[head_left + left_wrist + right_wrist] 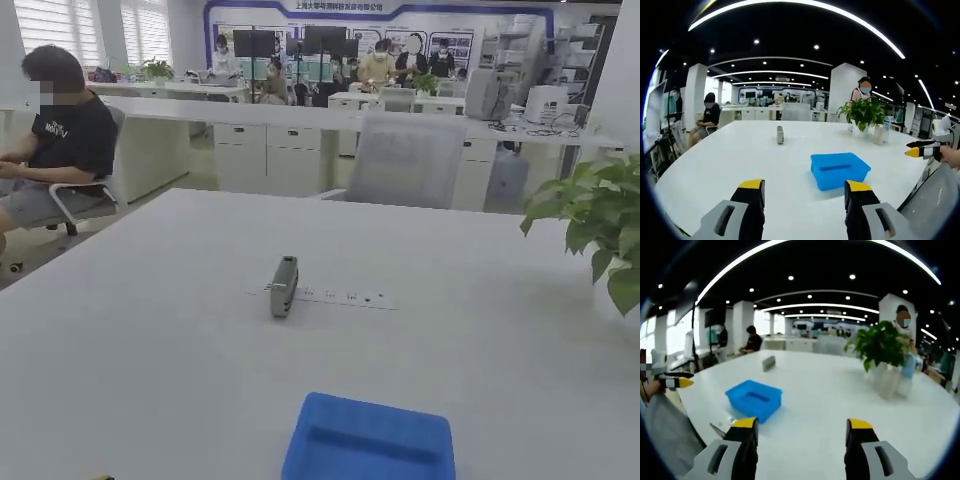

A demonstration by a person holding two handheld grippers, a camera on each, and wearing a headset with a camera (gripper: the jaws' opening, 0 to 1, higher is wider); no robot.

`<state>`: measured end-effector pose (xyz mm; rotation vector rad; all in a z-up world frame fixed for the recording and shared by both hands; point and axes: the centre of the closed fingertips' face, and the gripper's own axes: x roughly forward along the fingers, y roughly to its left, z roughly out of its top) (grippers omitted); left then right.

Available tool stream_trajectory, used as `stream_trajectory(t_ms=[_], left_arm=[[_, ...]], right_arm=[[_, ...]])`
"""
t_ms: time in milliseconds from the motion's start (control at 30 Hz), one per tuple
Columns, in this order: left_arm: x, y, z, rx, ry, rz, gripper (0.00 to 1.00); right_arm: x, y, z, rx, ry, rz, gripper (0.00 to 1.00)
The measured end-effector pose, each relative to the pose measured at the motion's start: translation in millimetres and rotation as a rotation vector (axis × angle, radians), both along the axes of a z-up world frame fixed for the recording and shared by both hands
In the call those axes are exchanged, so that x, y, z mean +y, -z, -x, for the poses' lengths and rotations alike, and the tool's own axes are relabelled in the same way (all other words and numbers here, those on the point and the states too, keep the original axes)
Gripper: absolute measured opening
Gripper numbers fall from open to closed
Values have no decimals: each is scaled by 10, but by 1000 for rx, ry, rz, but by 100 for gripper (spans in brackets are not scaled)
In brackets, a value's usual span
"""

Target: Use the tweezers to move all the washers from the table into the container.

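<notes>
The container [368,440] is a shallow, open-topped rectangular tray of bright blue plastic, with a raised rim and rounded corners. It sits upright and flat on the white desk [150,330], close to the near edge, and the head view cuts off its nearest side. In the right gripper view, thin, pointed metal tweezers [717,430] lie flat on the desk just beside one corner of the container. Tiny pale specks between them may be washers [731,419], but they are too small to tell.
</notes>
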<state>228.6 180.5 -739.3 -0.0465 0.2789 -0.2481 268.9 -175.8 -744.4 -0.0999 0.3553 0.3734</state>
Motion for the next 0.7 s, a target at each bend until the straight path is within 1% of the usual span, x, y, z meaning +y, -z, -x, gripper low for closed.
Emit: stream_trajectory(t_ms=[67,100,133,167,200,233,267,300,367,400,433,467,500,533,567,600,633,667,700], left_arm=[[-1,7,1,3,6,-6,63],[-10,7,3,8,8,0,63],[-42,8,9,12,26,2,63],[-74,11,13,11,55,-21,64],[-104,47,26,29,69,-42,64],[-123,68,32,41,79,-42,63],[-145,88,40,59,93,-21,61],[-148,87,42,66,95,-1,59],[-141,53,40,65,102,39,55],[-148,41,40,71,108,64,55],[-145,36,36,83,114,100,55],[-146,33,34,90,119,124,56],[-183,53,52,123,151,166,55],[-223,73,73,152,186,186,53],[-247,105,88,180,223,180,49],[-266,126,98,196,248,171,47],[-316,142,118,217,290,175,45],[-397,176,166,270,348,203,42],[-423,215,176,304,378,197,39]], right_arm=[[-8,1,-2,0,-1,4,69],[-12,3,-8,1,-2,5,69],[-14,4,-5,2,-2,4,69],[-18,4,-7,2,-2,4,69],[-15,2,0,1,-3,5,69],[-18,2,-4,1,-4,6,69],[-16,1,-1,0,-6,6,69],[-21,-4,-6,-2,-6,6,69],[-29,-13,-5,-6,-5,8,69],[-28,-23,-3,-9,-3,8,69],[-32,-46,-11,-16,-4,9,69],[-18,-60,-6,-20,-6,4,69],[-1,-78,-16,-17,-11,-9,69],[23,-90,-12,-12,-18,-17,68],[75,-108,-14,-12,-39,-20,67],[121,-107,-8,-6,-62,-18,66],[215,-53,30,40,-118,-13,62],[275,-30,47,58,-148,-4,57],[352,26,81,93,-187,27,52]])
